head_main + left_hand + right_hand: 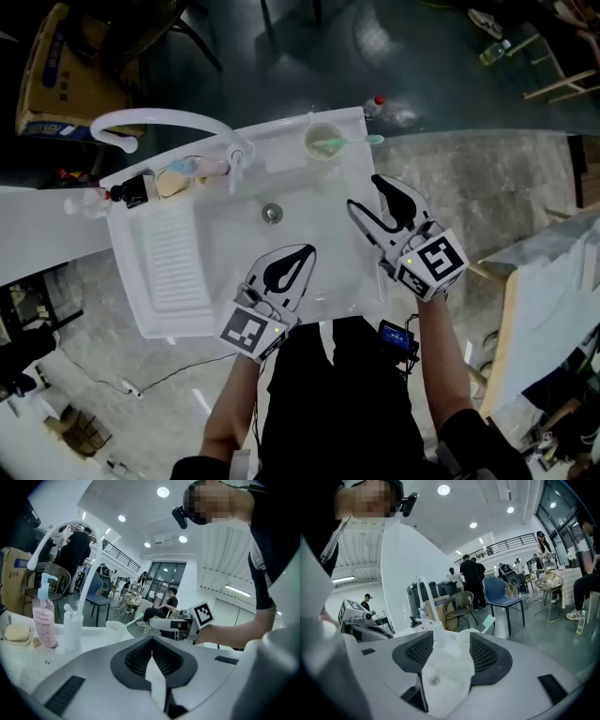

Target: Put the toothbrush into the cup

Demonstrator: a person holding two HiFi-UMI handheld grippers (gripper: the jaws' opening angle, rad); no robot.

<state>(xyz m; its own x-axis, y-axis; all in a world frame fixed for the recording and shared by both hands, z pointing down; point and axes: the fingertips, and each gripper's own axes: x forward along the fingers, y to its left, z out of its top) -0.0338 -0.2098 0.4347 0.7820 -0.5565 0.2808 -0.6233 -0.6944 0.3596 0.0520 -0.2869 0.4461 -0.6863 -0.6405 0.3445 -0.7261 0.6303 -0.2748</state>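
A pale cup [323,142] stands on the far rim of the white sink [169,309], and a green toothbrush [361,141] rests in it with its head sticking out to the right. My right gripper [366,192] hovers open over the basin, a short way in front of the cup, with nothing between its jaws. My left gripper [305,251] is shut and empty above the basin's near side. In the right gripper view the cup [469,634] and toothbrush [488,620] show beyond the open gripper [449,639]. In the left gripper view the shut gripper [151,641] points at the cup [114,625].
A tall curved white faucet [169,122] rises at the sink's back left. Beside it sit a pink pump bottle [44,616] and a soap bar [17,633]. The drain [272,214] lies mid-basin. A washboard slope [173,262] fills the left side. A small bottle [375,105] lies behind the sink.
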